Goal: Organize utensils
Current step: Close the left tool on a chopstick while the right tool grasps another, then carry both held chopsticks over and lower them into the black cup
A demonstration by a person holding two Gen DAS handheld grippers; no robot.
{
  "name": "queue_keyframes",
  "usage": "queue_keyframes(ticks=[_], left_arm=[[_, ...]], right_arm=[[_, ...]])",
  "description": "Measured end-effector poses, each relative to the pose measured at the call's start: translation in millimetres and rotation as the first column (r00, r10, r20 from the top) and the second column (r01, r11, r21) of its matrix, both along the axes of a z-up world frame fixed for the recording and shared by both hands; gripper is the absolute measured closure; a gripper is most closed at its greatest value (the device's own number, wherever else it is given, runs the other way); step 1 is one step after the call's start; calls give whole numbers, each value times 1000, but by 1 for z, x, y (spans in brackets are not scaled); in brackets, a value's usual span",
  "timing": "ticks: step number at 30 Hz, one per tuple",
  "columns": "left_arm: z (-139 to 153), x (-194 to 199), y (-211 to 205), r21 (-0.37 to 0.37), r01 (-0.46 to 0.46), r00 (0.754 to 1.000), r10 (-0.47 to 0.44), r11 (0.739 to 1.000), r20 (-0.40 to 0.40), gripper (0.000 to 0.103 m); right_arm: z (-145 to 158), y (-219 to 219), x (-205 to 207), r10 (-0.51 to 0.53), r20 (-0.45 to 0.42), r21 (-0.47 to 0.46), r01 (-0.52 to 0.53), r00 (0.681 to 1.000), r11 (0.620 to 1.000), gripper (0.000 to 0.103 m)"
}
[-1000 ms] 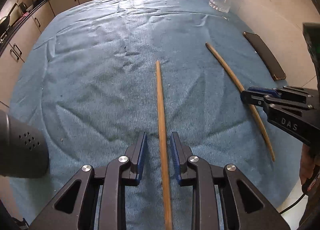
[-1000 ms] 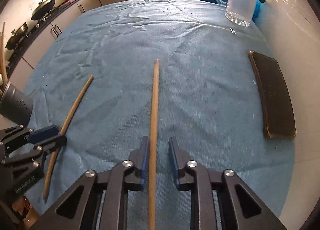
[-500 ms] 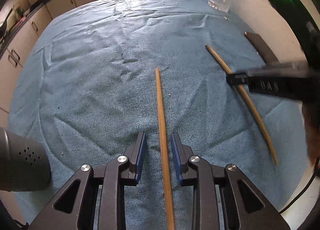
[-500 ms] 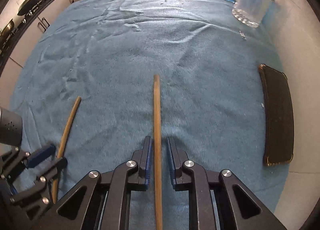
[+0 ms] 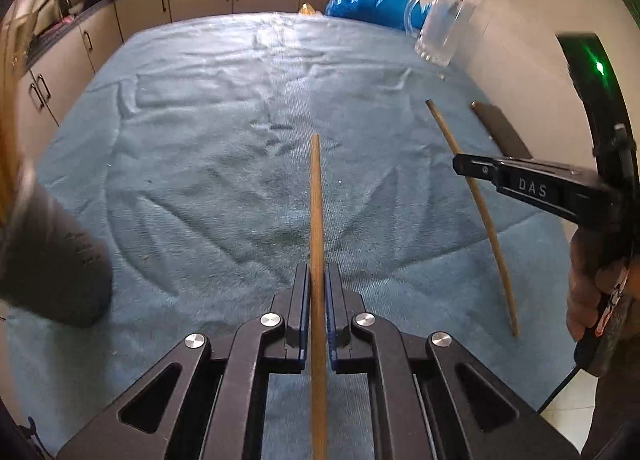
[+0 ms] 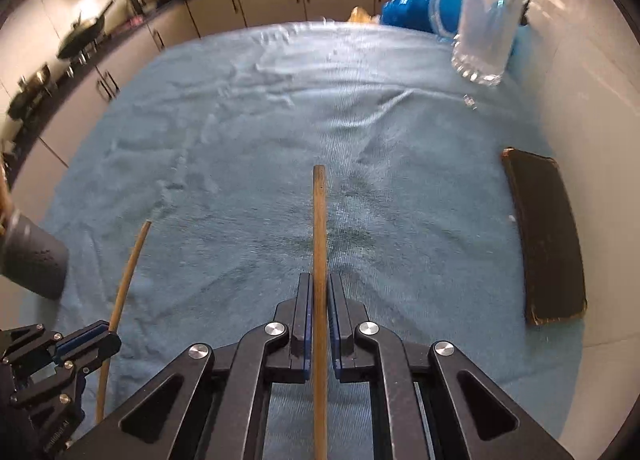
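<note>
Two wooden chopsticks lie over a blue towel (image 5: 192,148). My left gripper (image 5: 317,272) is closing its jaws on one chopstick (image 5: 315,196), and the blue pads press on its shaft. In the right wrist view that same chopstick (image 6: 130,272) runs out of my left gripper (image 6: 108,334) at lower left. My right gripper (image 6: 319,280) is closing its jaws on the other chopstick (image 6: 319,220), pads tight against it. From the left wrist view this second chopstick (image 5: 486,216) slants under my right gripper (image 5: 460,164). A dark grey perforated holder (image 5: 52,260) stands at the left.
A glass mug (image 6: 486,40) stands at the far right corner, with a blue bag (image 5: 372,4) behind it. A flat dark case (image 6: 548,236) lies along the towel's right edge near the white wall. Kitchen cabinets (image 5: 200,0) line the back. A hand (image 5: 592,284) holds the right gripper.
Both pairs of jaws have come together onto their chopsticks. Both grippers have risen a little and tipped up, so more of the kitchen behind the table shows.
</note>
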State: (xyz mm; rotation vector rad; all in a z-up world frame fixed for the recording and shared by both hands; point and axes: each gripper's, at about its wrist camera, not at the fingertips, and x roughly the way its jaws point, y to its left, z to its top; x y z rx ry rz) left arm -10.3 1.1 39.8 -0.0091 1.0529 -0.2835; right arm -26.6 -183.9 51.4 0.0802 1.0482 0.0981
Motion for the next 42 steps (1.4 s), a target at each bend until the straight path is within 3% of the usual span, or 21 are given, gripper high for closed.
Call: queue_keyframes(ticks=[7, 14, 28, 42], left_arm=[[24, -31, 8, 40, -41, 990, 35, 998, 135, 96], [43, -53, 15, 74, -93, 968, 73, 993, 240, 96], [65, -82, 22, 51, -122, 943, 100, 991, 317, 96], [81, -101, 37, 3, -150, 923, 139, 989, 359, 96]], right_arm=[[19, -5, -23, -40, 126, 88, 29, 991, 996, 95], [36, 3, -56, -47, 222, 86, 29, 974, 996, 95], [61, 12, -101, -60, 341, 140, 12, 938, 990, 95], [97, 16, -137, -157, 503, 238, 38, 850, 971, 95]])
